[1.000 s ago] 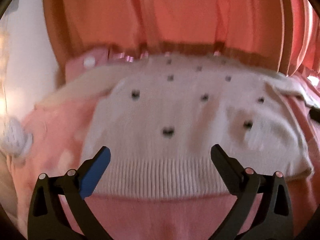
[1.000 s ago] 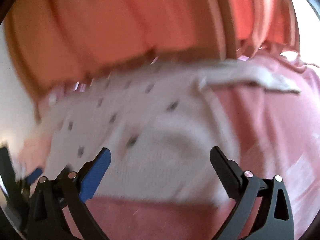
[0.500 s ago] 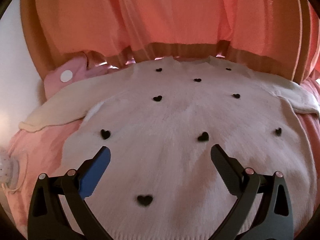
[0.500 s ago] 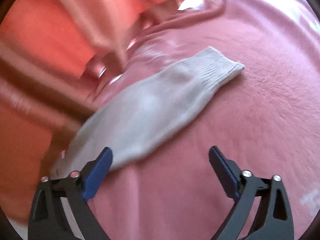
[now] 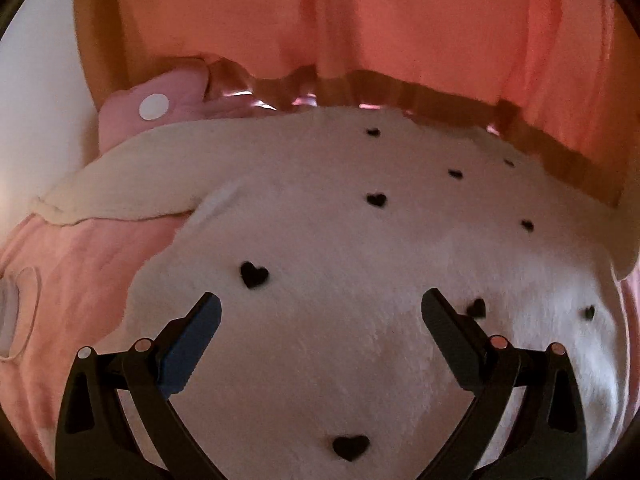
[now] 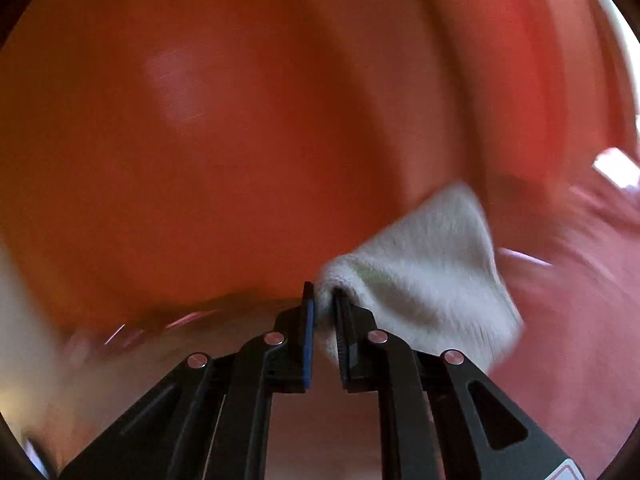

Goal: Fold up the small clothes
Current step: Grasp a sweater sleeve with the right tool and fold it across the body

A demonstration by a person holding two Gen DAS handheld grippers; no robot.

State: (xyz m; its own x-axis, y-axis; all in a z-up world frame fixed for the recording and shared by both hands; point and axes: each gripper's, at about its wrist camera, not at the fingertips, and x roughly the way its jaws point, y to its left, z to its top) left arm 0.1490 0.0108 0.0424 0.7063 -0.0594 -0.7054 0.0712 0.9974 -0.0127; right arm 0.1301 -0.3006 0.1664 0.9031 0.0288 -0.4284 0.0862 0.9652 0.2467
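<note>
**Warm backlight, right view smeared**

Left wrist view: dim, orange cast from light coming through the curtain (image 5: 320,20); sweater (image 5: 360,260) soft, slightly blurred, hearts readable. Right wrist view: heavy motion blur, streaks low left and right, only the tongs (image 6: 323,308) sharp; blown-out white at right edge. Both: fisheye bending, dark corner vignette.

We see left gripper (image 5: 320,316) jaws spread wide above cream sweater (image 5: 360,280); nothing between them but flat knit. Pink blanket (image 5: 80,272) left of sweater lies bare, passable. Spread sleeve (image 5: 132,184) crosses far left. Orange curtain (image 5: 320,20) walls off far edge. Right gripper (image 6: 322,304) jaws closing on sleeve cuff (image 6: 432,276); curtain close behind it, pink bedding open at right.
</note>
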